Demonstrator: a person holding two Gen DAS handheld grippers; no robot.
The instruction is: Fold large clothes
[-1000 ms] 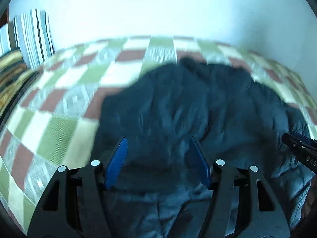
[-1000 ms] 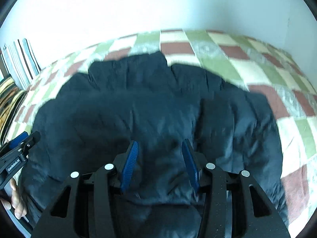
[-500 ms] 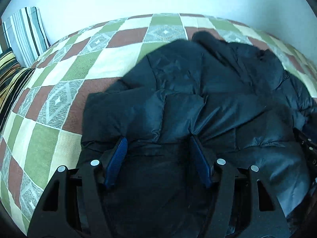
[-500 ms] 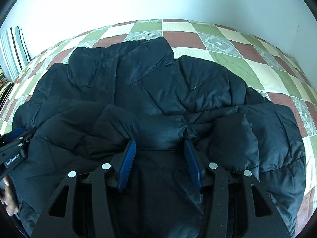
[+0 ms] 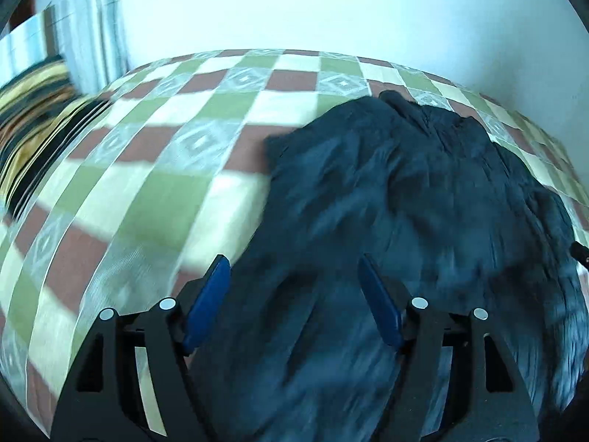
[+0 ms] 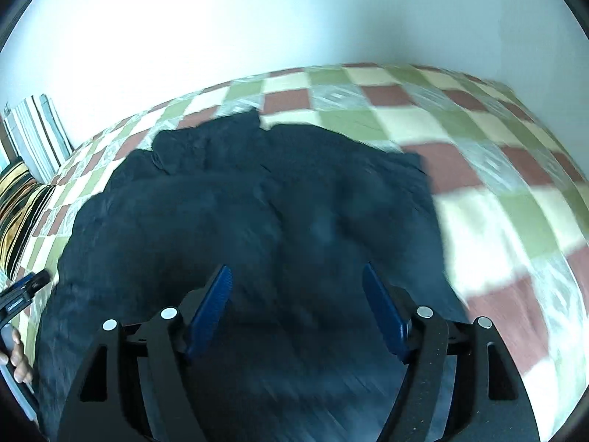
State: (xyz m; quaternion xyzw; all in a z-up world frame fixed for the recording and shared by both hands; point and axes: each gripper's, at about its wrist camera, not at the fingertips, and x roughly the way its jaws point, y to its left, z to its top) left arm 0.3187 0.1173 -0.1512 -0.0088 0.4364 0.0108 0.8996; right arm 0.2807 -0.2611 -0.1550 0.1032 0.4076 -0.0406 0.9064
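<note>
I am letting go — both my left gripper (image 5: 292, 276) and right gripper (image 6: 296, 285) have just been opening, nothing held — next I should be grabbing the jacket (image 6: 257, 221) edge to fold again.

Black tongs (image 5: 292, 274), blue pads (image 6: 211, 309)

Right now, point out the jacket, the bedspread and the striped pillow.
jacket (image 6: 257, 221): right wrist view, middle of the dark quilted fabric.
bedspread (image 5: 147, 191): left wrist view, bare checked patch left of the jacket.
striped pillow (image 6: 36, 136): right wrist view, its upright face.
</note>
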